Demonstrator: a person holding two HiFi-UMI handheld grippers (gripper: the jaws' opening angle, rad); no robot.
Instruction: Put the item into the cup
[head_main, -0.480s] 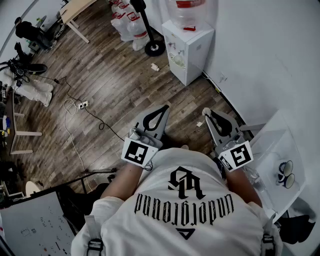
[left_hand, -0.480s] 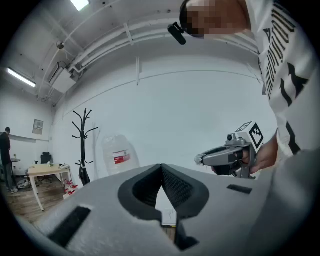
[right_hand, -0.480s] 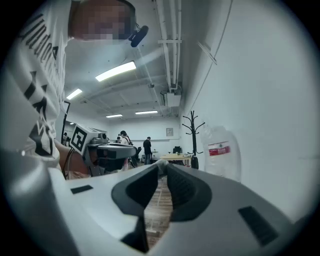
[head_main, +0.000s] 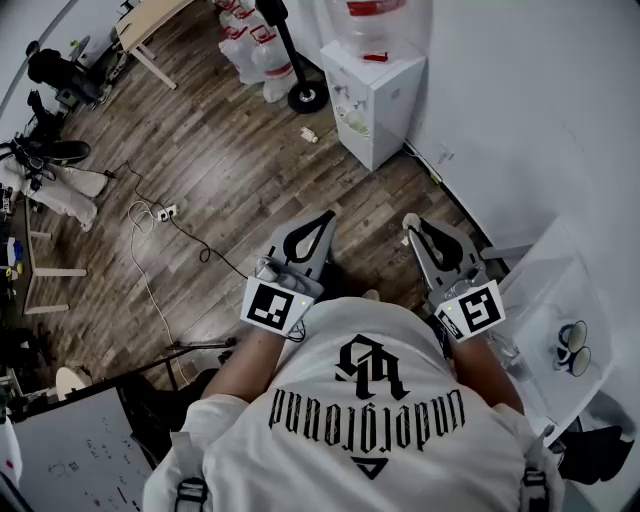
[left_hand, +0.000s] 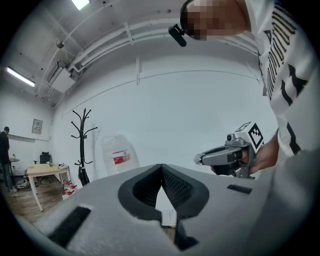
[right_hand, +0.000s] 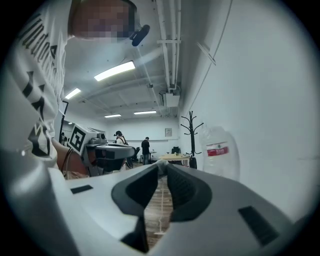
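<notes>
The left tongs (head_main: 331, 213) and right tongs (head_main: 410, 222) hover level over the floor (head_main: 230, 170), tips together on nothing; the item may be among small round things (head_main: 572, 346) on the desk (head_main: 545, 275) at right, too small to judge weight or grip point.

My white shirt (head_main: 368, 405) bears "underground" in black gothic letters, upside down in the head view. My left hand-held gripper (head_main: 329, 214) and right hand-held gripper (head_main: 411, 222) each carry a black-and-white square marker. The red label on the water bottle (left_hand: 119, 150) is too small to read.
</notes>
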